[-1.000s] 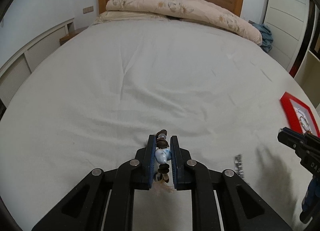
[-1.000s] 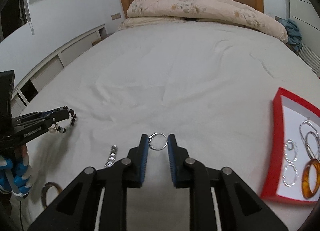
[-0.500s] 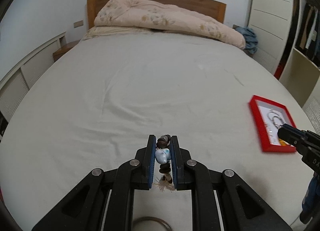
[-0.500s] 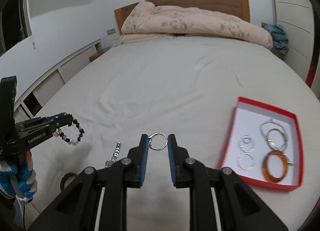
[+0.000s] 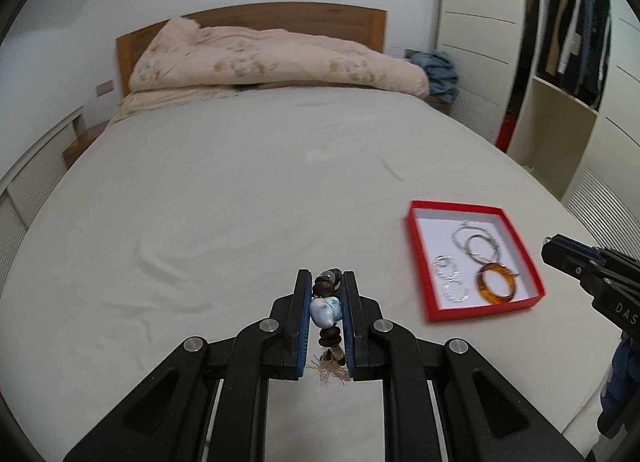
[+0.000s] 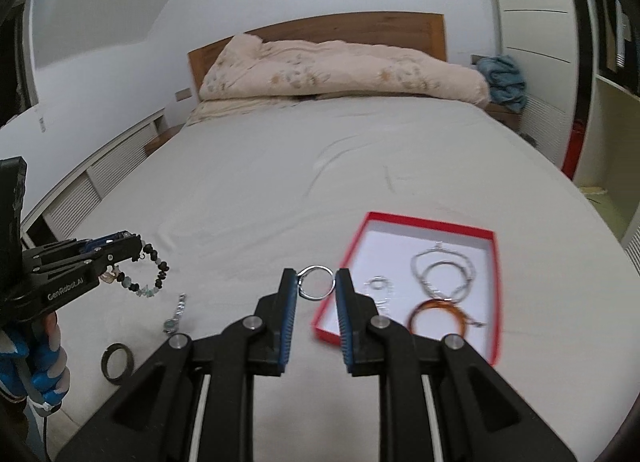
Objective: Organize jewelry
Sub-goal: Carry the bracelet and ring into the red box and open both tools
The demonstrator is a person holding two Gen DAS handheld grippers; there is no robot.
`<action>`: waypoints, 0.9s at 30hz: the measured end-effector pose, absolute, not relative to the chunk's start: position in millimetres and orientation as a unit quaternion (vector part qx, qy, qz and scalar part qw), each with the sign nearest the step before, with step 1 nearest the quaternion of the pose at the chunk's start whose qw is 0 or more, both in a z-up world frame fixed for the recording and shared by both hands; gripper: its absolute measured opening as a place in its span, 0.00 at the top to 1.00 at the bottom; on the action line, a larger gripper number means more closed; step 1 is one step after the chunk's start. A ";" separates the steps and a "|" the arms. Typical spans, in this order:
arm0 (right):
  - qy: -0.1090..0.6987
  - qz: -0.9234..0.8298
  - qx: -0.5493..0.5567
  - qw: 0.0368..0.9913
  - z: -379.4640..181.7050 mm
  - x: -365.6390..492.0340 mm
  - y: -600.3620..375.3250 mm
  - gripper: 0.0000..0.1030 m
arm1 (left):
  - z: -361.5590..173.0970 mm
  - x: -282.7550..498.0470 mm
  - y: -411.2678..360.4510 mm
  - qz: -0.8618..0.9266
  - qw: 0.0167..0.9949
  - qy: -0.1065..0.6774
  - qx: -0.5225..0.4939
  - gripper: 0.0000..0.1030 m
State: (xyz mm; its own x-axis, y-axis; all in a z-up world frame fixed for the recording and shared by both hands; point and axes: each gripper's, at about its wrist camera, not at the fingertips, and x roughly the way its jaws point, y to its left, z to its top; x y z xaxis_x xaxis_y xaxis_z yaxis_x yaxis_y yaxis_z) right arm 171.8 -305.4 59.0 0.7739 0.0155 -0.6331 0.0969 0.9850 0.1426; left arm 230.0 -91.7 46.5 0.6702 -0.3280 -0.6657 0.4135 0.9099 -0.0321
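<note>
— What's my left gripper (image 5: 326, 304) got?
— I see it clamped on a beaded bracelet (image 5: 328, 302), held above the bed (image 5: 240, 197).
— And my right gripper (image 6: 316, 289)?
— Pinching a silver ring (image 6: 316, 282) at its fingertips, just at the near left corner of the red box (image 6: 400, 219). A watch (image 6: 176, 312) and a dark bangle (image 6: 117, 358) lie near the bed's front edge.
</note>
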 end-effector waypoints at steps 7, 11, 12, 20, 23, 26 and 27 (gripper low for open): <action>0.322 -0.045 0.091 0.941 68.3 156.0 -344.3 0.83 | 55.7 225.7 -144.4 -0.229 0.907 0.345 0.080 0.87; 0.316 -0.055 0.097 0.942 68.9 152.3 -366.3 0.83 | 55.7 224.9 -175.9 -0.242 0.902 0.344 0.095 0.87; 0.315 -0.057 0.100 0.942 67.9 152.7 -372.2 0.83 | 54.5 225.4 -184.5 -0.246 0.901 0.344 0.099 0.87; 0.316 -0.068 0.116 0.939 48.9 164.3 -405.8 0.83 | 38.2 237.6 -235.6 -0.266 0.889 0.353 0.123 0.87; 0.321 -0.070 0.116 0.937 38.7 170.7 -413.5 0.83 | 27.5 245.2 -252.0 -0.271 0.884 0.358 0.127 0.86; 0.329 -0.073 0.117 0.934 27.2 177.6 -420.8 0.83 | 15.3 251.2 -265.3 -0.275 0.880 0.366 0.130 0.86; 0.332 -0.074 0.118 0.933 22.8 180.2 -423.4 0.83 | 11.3 252.8 -268.8 -0.277 0.878 0.368 0.131 0.87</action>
